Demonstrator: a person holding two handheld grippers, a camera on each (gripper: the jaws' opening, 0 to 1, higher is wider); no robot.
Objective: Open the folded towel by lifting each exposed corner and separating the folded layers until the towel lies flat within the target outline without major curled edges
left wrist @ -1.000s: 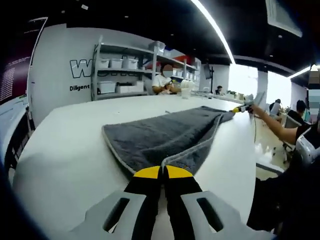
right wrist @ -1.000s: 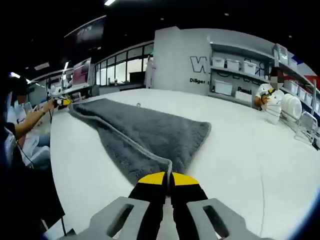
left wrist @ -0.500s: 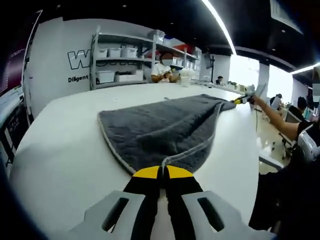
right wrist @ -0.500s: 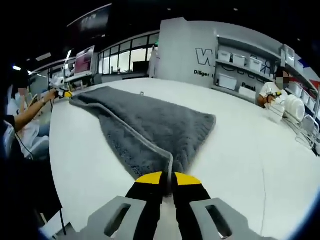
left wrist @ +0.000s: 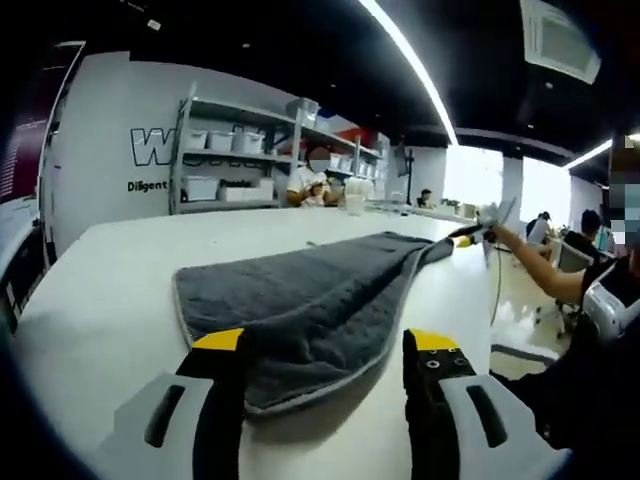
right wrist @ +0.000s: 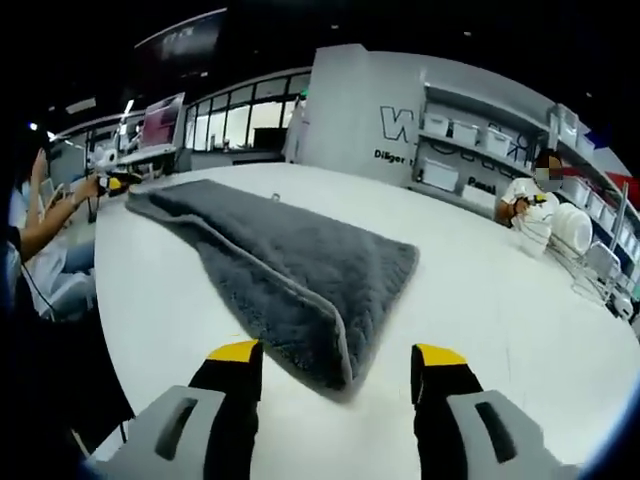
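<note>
**Both claws open at opposite ends of the towel**

Left gripper view: the left claw point(left wrist: 328, 352) stands with its jaws spread wide, holding nothing. The grey towel point(left wrist: 310, 295) lies on the white surface point(left wrist: 100, 290), and its near end sits between the two jaws, just ahead of the tips. From there its long axis runs away and to the right, narrowing toward the far end, where the right claw point(left wrist: 468, 233) shows small in a person's hand point(left wrist: 500, 220).

Right gripper view: the right claw point(right wrist: 338, 354) is likewise parted and empty. The towel point(right wrist: 290, 265) has its near corner between these jaws, a pale hem running along the folded edge. The length stretches off to the left, toward the left claw point(right wrist: 118, 183) at the far tip.

Each claw is nearest its own end, so the next lift would likely begin with the corner directly in front of it.
</note>
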